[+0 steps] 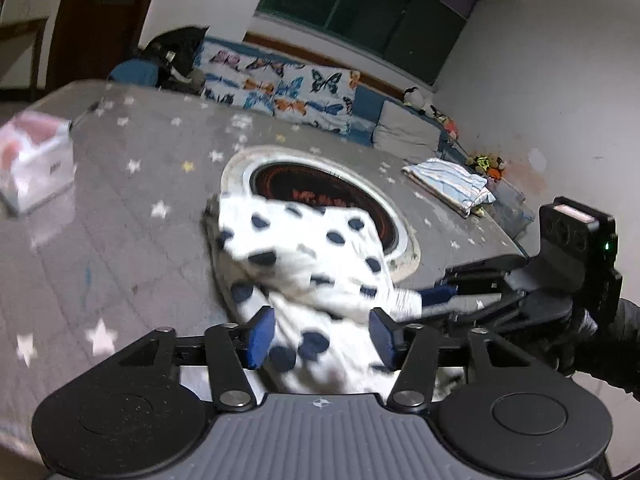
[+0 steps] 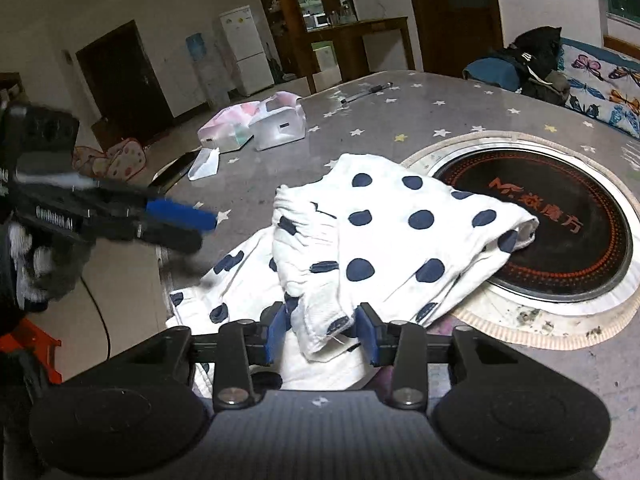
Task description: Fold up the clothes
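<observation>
A white garment with dark blue dots (image 2: 392,236) lies bunched on the grey star-patterned table (image 2: 420,116), partly over the round black cooktop (image 2: 560,224). My right gripper (image 2: 322,330) is open, its blue pads on either side of the garment's near hem. In the left wrist view the same garment (image 1: 308,264) lies between the open pads of my left gripper (image 1: 322,338). There the right gripper (image 1: 436,296) comes in from the right with its fingers at the cloth's edge. The left gripper also shows in the right wrist view (image 2: 188,226), above the table and apart from the cloth.
A folded blue-striped cloth (image 1: 452,184) lies at the table's far right. White plastic boxes (image 2: 256,128) and a pen (image 2: 366,92) sit on the far side. A butterfly-print sofa (image 1: 288,88) stands behind the table.
</observation>
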The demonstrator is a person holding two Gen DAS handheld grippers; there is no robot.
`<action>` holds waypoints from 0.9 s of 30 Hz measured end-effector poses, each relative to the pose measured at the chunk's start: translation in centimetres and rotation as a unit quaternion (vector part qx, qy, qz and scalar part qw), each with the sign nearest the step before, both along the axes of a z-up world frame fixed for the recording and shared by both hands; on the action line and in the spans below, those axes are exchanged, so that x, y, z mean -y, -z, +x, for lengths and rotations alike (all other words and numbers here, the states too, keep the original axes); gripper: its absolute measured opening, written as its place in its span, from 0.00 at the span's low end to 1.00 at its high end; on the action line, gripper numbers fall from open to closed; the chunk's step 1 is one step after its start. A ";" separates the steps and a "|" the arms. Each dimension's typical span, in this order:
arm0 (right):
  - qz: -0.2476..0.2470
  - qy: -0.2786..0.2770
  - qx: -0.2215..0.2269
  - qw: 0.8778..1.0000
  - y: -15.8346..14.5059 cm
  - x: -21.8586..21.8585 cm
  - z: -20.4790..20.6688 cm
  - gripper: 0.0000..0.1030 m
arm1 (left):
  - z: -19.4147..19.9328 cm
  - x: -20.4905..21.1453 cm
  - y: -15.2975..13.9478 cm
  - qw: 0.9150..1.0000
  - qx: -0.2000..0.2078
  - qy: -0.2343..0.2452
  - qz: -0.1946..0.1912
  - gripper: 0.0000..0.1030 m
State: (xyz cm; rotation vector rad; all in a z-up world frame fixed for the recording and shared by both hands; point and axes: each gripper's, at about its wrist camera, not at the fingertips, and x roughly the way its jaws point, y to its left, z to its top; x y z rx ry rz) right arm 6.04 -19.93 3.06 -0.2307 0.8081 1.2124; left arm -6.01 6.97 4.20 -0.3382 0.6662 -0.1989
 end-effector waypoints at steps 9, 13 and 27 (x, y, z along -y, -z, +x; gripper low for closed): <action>0.007 0.002 0.018 1.000 -0.1 0.3 -1.0 0.37 | 5.5 1.8 -0.5 0.997 0.026 0.052 0.053 0.74; 0.015 0.002 0.024 1.000 -0.3 0.5 -1.3 0.37 | 7.8 1.9 0.7 0.996 0.005 0.073 0.056 0.75; 0.029 -0.043 0.059 0.997 -1.1 0.6 -3.4 0.47 | 3.9 0.6 1.0 0.992 0.014 0.122 -0.003 0.68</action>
